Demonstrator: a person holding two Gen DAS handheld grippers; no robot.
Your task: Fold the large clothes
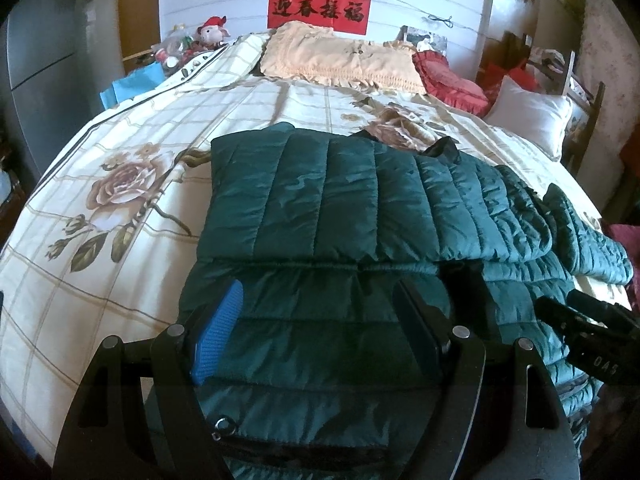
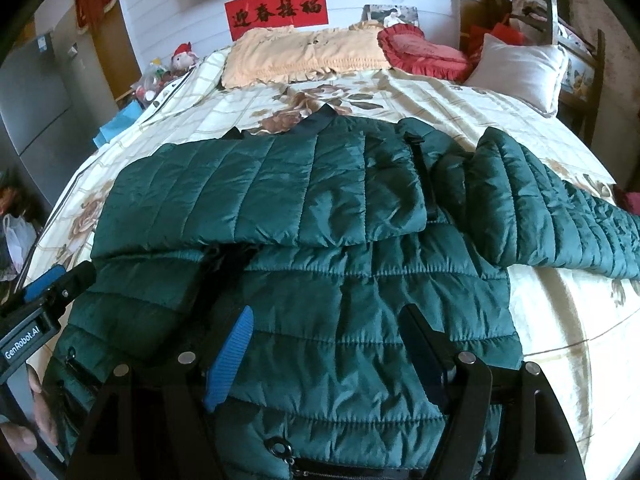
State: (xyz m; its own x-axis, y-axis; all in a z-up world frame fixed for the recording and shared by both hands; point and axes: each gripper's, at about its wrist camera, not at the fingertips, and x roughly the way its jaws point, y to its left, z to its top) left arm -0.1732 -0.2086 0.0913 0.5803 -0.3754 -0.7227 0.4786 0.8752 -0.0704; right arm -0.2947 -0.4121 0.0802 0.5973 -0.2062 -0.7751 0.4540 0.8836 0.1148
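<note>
A dark green quilted puffer jacket (image 1: 340,208) lies spread on the bed, its left sleeve folded across the body and its right sleeve (image 2: 560,216) stretched out to the right. It also shows in the right wrist view (image 2: 320,280). My left gripper (image 1: 320,312) is open, its fingers wide apart over the jacket's lower left hem. My right gripper (image 2: 328,340) is open over the lower right hem. Neither holds cloth. The right gripper also shows at the right edge of the left wrist view (image 1: 580,320), and the left gripper at the left edge of the right wrist view (image 2: 52,292).
The bed (image 1: 120,184) has a cream floral cover. A peach pillow (image 1: 340,60), a red pillow (image 1: 452,80) and a white pillow (image 1: 532,116) lie at its head. A grey cabinet (image 1: 40,60) stands on the left, clutter and a plush toy (image 1: 212,32) beside it.
</note>
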